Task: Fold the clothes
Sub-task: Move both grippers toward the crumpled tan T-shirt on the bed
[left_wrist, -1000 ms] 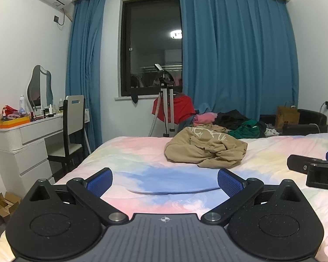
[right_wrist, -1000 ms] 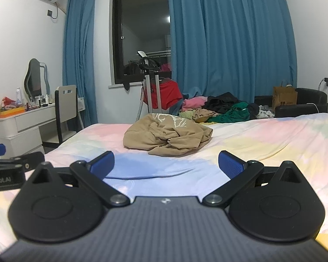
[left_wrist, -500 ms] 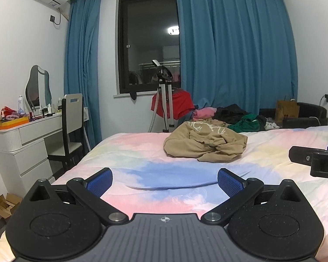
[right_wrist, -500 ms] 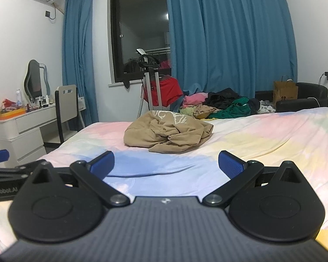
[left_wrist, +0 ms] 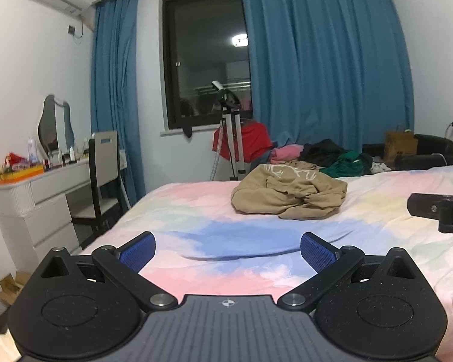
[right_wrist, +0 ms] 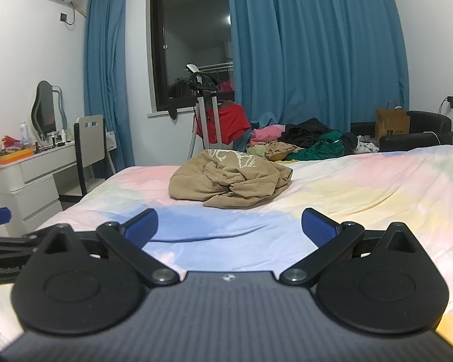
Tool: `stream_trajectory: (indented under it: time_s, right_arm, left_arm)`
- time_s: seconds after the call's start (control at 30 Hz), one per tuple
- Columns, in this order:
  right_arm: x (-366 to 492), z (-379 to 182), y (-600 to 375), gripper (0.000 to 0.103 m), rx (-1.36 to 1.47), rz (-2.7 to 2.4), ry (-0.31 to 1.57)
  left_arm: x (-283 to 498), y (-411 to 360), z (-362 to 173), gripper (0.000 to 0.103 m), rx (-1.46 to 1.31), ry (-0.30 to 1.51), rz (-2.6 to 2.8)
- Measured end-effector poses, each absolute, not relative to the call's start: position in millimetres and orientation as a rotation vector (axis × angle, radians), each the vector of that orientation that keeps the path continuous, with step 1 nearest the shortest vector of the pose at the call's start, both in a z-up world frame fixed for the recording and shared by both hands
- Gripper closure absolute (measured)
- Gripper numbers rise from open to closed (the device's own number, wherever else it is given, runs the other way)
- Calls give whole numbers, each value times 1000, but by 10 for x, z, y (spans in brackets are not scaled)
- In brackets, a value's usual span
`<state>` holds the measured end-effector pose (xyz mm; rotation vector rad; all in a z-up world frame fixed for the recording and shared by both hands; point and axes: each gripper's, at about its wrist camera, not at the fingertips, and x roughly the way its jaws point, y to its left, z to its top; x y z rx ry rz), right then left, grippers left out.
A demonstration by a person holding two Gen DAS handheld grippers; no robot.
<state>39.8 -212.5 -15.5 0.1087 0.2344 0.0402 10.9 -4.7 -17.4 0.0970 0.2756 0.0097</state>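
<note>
A crumpled tan sweatshirt (left_wrist: 290, 193) with a white print lies in a heap on the pastel bed (left_wrist: 196, 205), towards its far side. My left gripper (left_wrist: 228, 249) hovers over the near part of the bed, open and empty, well short of the sweatshirt. In the right wrist view the same tan sweatshirt (right_wrist: 229, 181) lies ahead and slightly left of my right gripper (right_wrist: 229, 226), which is also open and empty. The right gripper's body (left_wrist: 441, 211) shows at the right edge of the left wrist view.
Beyond the bed a pile of pink, black and green clothes (right_wrist: 305, 141) lies by the blue curtains (right_wrist: 314, 48). A garment steamer stand (left_wrist: 232, 141) with a red cloth stands under the window. A white dresser (left_wrist: 36, 199) and chair (left_wrist: 102, 175) are at the left.
Both grippers have tipped downward a little and edged forward over the bed, so the sweatshirt sits lower and nearer in both views. Both stay open.
</note>
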Motion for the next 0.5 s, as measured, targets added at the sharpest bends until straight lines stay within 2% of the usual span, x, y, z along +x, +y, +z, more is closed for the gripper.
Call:
stream_trajectory:
  time_s: [0.17, 0.4, 0.5]
  right_arm:
    - [305, -99, -2083, 0, 108, 13, 192]
    - [137, 55, -1921, 0, 35, -36, 12]
    - [167, 6, -1900, 0, 45, -20, 11]
  left_arm:
    - [216, -18, -224, 0, 70, 310, 43]
    - [332, -22, -246, 0, 25, 317, 5]
    - [336, 11, -219, 0, 5, 323, -1]
